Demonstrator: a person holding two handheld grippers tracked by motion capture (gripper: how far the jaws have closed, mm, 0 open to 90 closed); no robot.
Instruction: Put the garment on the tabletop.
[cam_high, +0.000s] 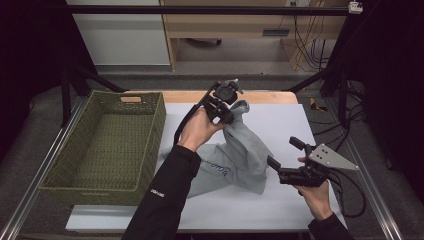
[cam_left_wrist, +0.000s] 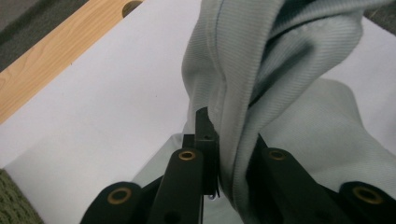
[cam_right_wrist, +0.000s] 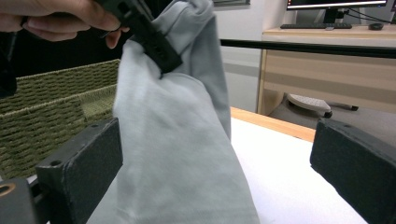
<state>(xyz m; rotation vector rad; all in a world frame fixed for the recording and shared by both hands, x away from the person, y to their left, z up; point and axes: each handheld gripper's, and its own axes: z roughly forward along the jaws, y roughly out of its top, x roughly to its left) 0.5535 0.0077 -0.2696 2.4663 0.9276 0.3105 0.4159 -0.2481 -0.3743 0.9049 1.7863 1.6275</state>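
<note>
A: Which step does the figure show, and where is the garment?

B: The left gripper (cam_high: 226, 114) has its jaws pinched on a fold of the grey sweatshirt (cam_high: 240, 160), lifting it toward the far edge of the tabletop (cam_high: 280, 120); the rest of the cloth trails down and lies mid-tabletop; the left gripper view shows the fabric (cam_left_wrist: 243, 116) clamped between the jaws.

A: And the right gripper?

B: The right gripper (cam_high: 285, 159) is held beside the hanging cloth near the right edge, jaws spread wide and empty; judged from this, a second grasp lower on the drape (cam_right_wrist: 177, 154) would serve best, taken on one clean fold, not a bunch.

A: What surrounds the work?

B: A green woven basket (cam_high: 150, 145) sits along the left edge, empty; nothing stands between it and the garment; the trailing cables seem the one snag risk.
</note>
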